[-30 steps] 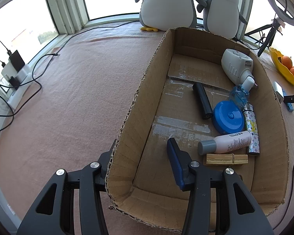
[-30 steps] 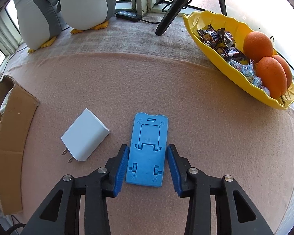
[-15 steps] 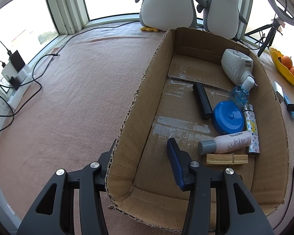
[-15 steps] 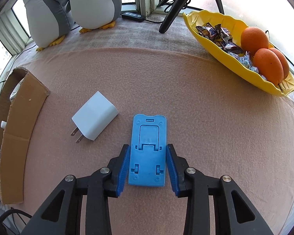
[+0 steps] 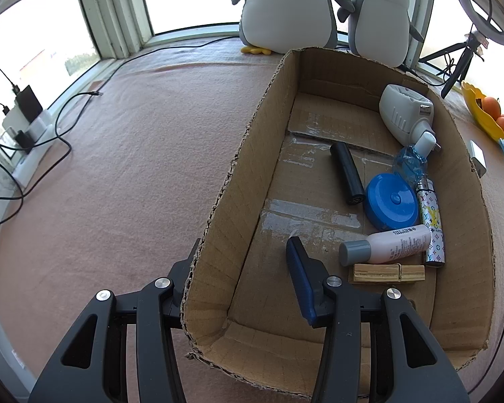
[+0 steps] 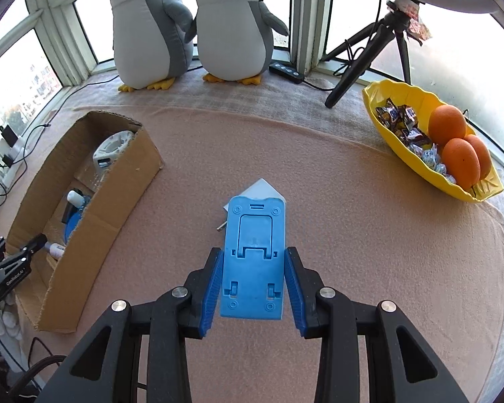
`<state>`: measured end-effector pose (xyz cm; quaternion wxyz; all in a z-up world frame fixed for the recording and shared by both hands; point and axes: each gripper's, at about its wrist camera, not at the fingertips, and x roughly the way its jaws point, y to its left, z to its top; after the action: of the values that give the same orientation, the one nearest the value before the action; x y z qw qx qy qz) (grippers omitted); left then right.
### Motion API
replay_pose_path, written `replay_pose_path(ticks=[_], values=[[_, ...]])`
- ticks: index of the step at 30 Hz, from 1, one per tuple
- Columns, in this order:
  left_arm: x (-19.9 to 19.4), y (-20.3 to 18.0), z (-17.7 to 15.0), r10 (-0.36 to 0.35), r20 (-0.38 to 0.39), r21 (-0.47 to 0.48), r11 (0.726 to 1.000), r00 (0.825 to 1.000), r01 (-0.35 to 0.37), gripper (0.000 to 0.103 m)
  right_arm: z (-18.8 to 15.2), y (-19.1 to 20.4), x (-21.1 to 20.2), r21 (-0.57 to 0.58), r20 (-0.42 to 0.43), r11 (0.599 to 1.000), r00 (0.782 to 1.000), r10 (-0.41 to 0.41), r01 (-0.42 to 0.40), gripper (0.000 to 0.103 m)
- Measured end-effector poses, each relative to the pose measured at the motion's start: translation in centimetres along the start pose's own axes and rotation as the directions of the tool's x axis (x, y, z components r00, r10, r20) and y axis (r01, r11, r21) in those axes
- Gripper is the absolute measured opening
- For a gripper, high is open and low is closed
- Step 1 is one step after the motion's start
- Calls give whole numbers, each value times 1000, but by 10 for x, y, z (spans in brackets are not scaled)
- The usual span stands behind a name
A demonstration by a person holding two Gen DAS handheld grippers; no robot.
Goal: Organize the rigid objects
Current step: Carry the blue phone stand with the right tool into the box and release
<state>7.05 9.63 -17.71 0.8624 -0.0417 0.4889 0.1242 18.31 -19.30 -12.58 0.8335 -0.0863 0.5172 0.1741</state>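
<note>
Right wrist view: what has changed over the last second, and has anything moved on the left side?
The right gripper, shut on the blue phone stand, has lifted it off the mat; the stand now hangs in front of the white charger, which has not moved. The left gripper stays clamped on the cardboard box wall, and the box contents are unchanged.

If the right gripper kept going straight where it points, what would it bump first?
Probably the white charger. The right gripper holds the blue stand, whose far end already overlaps it; depth is unclear.

penguins (image 6: 151, 27): 2 | oranges (image 6: 460, 154): 3 | cardboard box (image 5: 460, 302): 1 | blue stand (image 6: 253, 255): 1
</note>
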Motion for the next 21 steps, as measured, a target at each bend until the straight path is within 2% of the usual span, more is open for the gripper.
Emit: replay_pose_path(ticks=[10, 21], values=[[0, 0, 0, -1, 2, -1, 1000, 1000, 1, 47, 20, 84, -21, -137, 55, 984, 991, 126, -117, 33], [-1, -1, 1, -4, 4, -2, 1000, 1000, 4, 47, 19, 163, -5, -243, 10, 946, 975, 223, -214, 33]])
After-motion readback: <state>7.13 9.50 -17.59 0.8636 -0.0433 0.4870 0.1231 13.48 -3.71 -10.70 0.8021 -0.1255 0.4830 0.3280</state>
